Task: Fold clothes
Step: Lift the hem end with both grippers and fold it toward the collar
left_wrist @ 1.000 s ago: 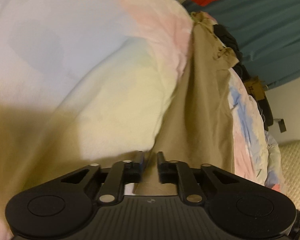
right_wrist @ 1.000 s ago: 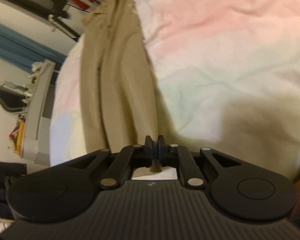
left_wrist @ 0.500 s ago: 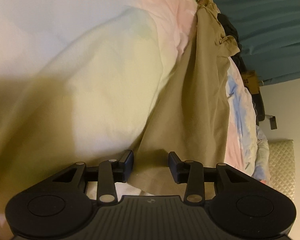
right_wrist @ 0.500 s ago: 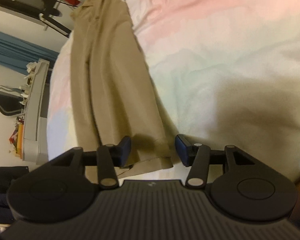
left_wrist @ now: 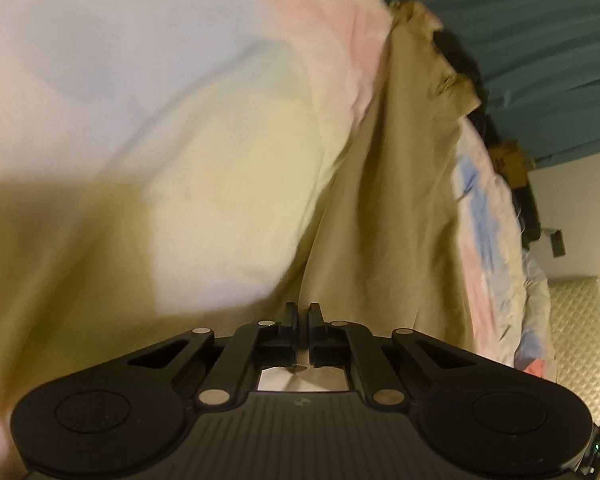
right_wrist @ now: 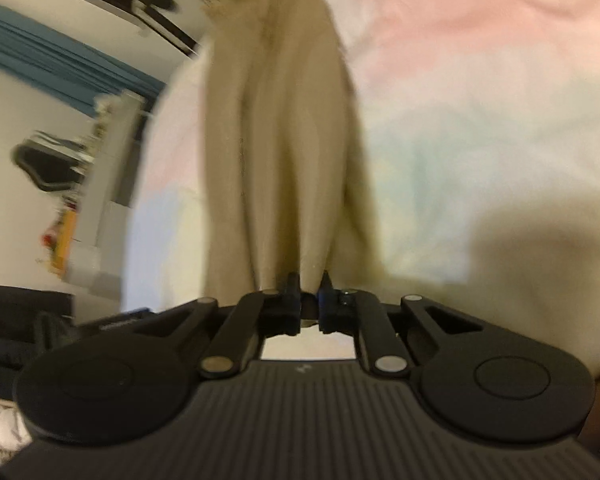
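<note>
Tan trousers [left_wrist: 396, 200] lie lengthwise on a pastel bedspread [left_wrist: 140, 100], waistband at the far end. My left gripper [left_wrist: 303, 312] is shut on the near hem of the trousers at their left edge. In the right wrist view the same trousers [right_wrist: 284, 140] run away from me in long folds, lifted a little at the near end. My right gripper [right_wrist: 309, 286] is shut on the near hem, with cloth bunched between its jaws. This view is blurred by motion.
The bedspread [right_wrist: 480, 100] fills most of both views. A teal curtain [left_wrist: 540, 40] hangs beyond the bed, and dark clothes [left_wrist: 472, 80] sit at its far edge. A quilted headboard [left_wrist: 576, 340] is at the right. Shelving [right_wrist: 96, 184] stands left of the bed.
Half a second ago both grippers stood open around the hem; both have now shut on it, and the near end of the trousers has lifted and gathered.
</note>
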Available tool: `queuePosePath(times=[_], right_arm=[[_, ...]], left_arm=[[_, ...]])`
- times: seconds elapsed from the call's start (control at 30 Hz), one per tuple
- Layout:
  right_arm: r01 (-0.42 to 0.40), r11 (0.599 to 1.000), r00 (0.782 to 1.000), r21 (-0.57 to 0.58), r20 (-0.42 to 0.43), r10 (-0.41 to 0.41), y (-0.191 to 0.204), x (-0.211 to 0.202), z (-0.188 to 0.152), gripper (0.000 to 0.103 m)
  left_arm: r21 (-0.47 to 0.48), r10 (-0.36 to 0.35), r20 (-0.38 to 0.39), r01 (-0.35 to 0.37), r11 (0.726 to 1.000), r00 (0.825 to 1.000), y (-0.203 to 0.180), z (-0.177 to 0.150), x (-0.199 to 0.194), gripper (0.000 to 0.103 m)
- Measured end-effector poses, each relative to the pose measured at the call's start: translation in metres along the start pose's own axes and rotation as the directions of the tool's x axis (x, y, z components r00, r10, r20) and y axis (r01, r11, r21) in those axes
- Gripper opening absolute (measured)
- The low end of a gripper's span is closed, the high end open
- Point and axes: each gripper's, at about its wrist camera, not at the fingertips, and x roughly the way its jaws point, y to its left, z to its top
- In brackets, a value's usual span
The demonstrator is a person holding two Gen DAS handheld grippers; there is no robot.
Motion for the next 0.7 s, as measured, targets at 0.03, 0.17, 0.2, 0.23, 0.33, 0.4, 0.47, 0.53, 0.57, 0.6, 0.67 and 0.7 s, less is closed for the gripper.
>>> queuePosePath(times=[0.03, 0.17, 0.2, 0.23, 0.33, 0.4, 0.47, 0.53, 0.57, 0.6, 0.67, 0.7], right_arm=[[-0.017, 1.0, 1.0, -0.004, 0.023, 0.017, 0.003, -0.008, 0.0, 0.01], [-0.075, 0.997, 0.994, -0.005, 0.077, 0.076, 0.017, -0.036, 0.007, 0.01], [-0.09, 0.996, 0.992, -0.011, 0.089, 0.091, 0.023, -0.043, 0.011, 0.01], [-0.105, 0.994, 0.989, -0.018, 0.102, 0.107, 0.029, -0.05, 0.017, 0.009], [-0.135, 0.988, 0.979, -0.071, 0.143, 0.144, 0.056, -0.071, 0.03, 0.009], [-0.145, 0.983, 0.973, -0.113, 0.163, 0.163, 0.069, -0.087, 0.037, 0.009], [-0.154, 0.977, 0.969, -0.145, 0.174, 0.178, 0.075, -0.102, 0.039, 0.009], [-0.145, 0.975, 0.97, -0.17, 0.17, 0.174, 0.073, -0.114, 0.032, 0.009], [-0.131, 0.975, 0.973, -0.178, 0.163, 0.161, 0.069, -0.116, 0.025, 0.009], [-0.118, 0.975, 0.977, -0.187, 0.156, 0.148, 0.066, -0.119, 0.018, 0.009], [-0.09, 0.975, 0.982, -0.204, 0.142, 0.121, 0.059, -0.125, 0.003, 0.009], [-0.077, 0.974, 0.985, -0.213, 0.135, 0.107, 0.056, -0.127, -0.005, 0.009]], left_arm=[[0.009, -0.028, 0.018, 0.028, 1.0, 0.999, -0.005, 0.0, -0.009, 0.005], [0.037, -0.109, 0.069, 0.107, 0.994, 0.992, -0.03, 0.006, -0.044, 0.004], [0.038, -0.126, 0.082, 0.123, 0.992, 0.989, -0.037, 0.007, -0.053, 0.004], [0.047, -0.14, 0.097, 0.136, 0.99, 0.985, -0.046, 0.008, -0.062, 0.004], [0.077, -0.183, 0.133, 0.174, 0.982, 0.974, -0.072, 0.009, -0.085, 0.004], [0.093, -0.216, 0.153, 0.203, 0.975, 0.964, -0.086, 0.005, -0.101, 0.004], [0.104, -0.245, 0.165, 0.23, 0.968, 0.955, -0.095, -0.004, -0.115, 0.004], [0.117, -0.247, 0.149, 0.231, 0.966, 0.958, -0.094, -0.016, -0.124, 0.004], [0.122, -0.24, 0.135, 0.224, 0.967, 0.961, -0.093, -0.024, -0.126, 0.004], [0.125, -0.229, 0.12, 0.214, 0.969, 0.966, -0.091, -0.032, -0.126, 0.004], [0.129, -0.207, 0.091, 0.195, 0.972, 0.974, -0.087, -0.048, -0.127, 0.004], [0.122, -0.2, 0.077, 0.19, 0.974, 0.977, -0.08, -0.055, -0.127, 0.004]])
